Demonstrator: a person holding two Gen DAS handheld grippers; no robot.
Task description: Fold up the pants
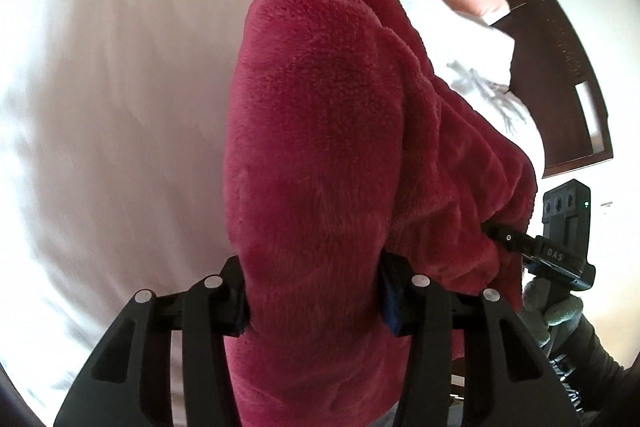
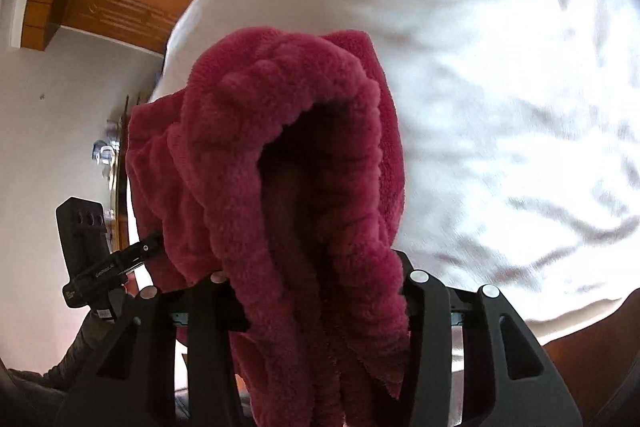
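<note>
The left gripper (image 1: 314, 301) is clenched on a thick bunch of the red fleece pants (image 1: 320, 115), and the right gripper (image 2: 324, 301) grips another bunch. The cloth hangs ahead of both, above the white bed (image 2: 500, 87). The bulky pile could likely slip from either grip, or the bunched layers could land twisted, spoiling the fold.

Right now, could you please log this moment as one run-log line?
step: fold pants | left gripper: shut on dark red fleece pants | right gripper: shut on pants | surface: white bedsheet
</note>
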